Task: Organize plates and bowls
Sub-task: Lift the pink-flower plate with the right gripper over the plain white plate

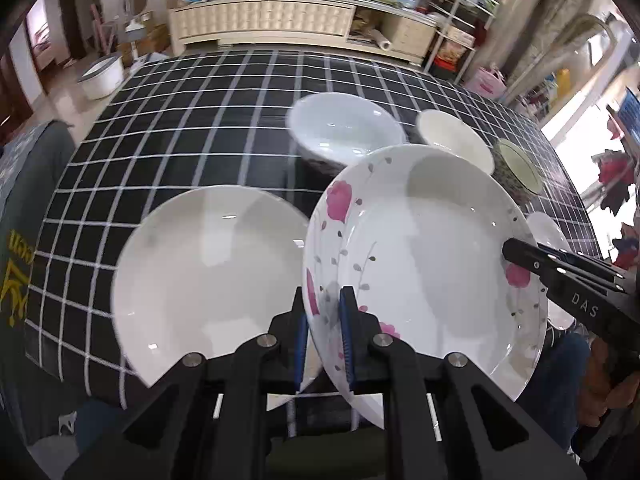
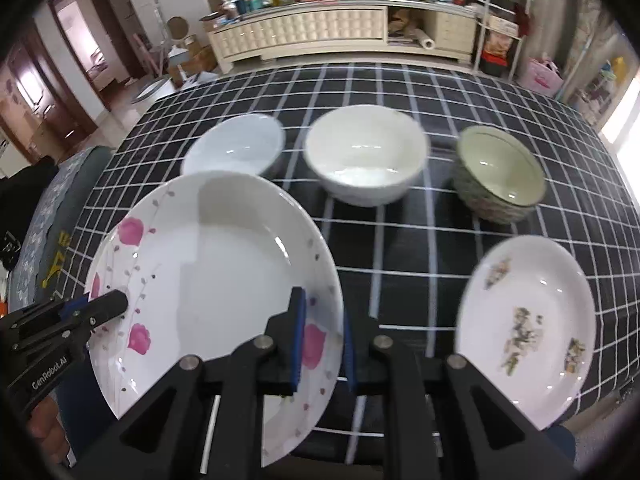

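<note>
At the near edge of the table (image 2: 400, 92), with its black cloth crossed by white lines, we hold a flowered plate (image 1: 432, 256) between two tools: our left hand-held gripper (image 1: 323, 336) pinches the plate's left rim between its blue pads, and our right hand-held gripper (image 2: 322, 340) pinches the opposite, right rim in the same way. In the left wrist view the right gripper shows as a black beak clamped on the far right rim, and in the right wrist view the left gripper shows clamped on the left rim beside a pink flower. The flowered plate hangs tilted above the cloth, apart from the other dishes. Just left of it, in the left wrist view, a plain white plate (image 1: 208, 280) lies flat on the table at the near edge. To the right, a white plate with greenish speckled marks (image 2: 524, 328) lies flat near the near right corner. Farther back three bowls stand in a row: a pale bluish-white bowl (image 2: 236, 146) on the left, a plain white bowl (image 2: 366, 156) in the middle, and a green-lined bowl with a patterned outside (image 2: 500, 176) on the right, each apart from its neighbour. Beyond the table a long cream cabinet (image 2: 304, 32) carries a clutter of boxes and bottles.
</note>
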A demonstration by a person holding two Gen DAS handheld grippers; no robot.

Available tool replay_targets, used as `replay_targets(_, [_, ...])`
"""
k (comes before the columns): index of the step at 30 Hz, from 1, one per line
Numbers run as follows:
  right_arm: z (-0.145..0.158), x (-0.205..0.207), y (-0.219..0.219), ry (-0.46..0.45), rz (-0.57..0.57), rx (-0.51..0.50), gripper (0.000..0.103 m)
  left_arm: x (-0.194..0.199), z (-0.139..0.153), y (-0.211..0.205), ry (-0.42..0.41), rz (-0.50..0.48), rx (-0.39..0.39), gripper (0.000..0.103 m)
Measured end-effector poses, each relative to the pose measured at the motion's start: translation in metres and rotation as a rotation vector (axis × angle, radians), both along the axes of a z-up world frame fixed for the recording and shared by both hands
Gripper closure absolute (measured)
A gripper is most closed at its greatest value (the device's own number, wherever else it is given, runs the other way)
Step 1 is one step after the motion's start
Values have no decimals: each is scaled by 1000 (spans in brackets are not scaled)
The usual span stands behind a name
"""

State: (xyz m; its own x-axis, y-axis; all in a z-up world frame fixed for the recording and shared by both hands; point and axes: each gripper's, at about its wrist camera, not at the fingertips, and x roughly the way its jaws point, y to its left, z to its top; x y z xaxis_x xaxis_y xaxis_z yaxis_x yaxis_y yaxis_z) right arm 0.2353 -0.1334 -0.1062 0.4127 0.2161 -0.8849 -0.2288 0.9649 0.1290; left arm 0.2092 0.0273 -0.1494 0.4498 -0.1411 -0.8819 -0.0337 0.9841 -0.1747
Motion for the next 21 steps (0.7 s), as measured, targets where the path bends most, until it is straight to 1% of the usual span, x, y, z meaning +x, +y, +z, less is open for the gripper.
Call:
replay_targets(4, [-4,1,26,15,42,1,82,-10,-1,25,8,46,6,90])
replay_targets(6, [-8,3,37,36,46,20,82,-18,-3,38,14,69,-1,90])
replay_targets(10, [-14,2,63,39,101,-3,82,-31,-8,61,31,120,4,90])
replay_targets(13, [-19,2,80,57,132,6,82,-39,-12,82,42,159,-6,90])
replay_targets(21, [-27,2,117,60,195,-26,82,-50,-15,110,55,217,3,90])
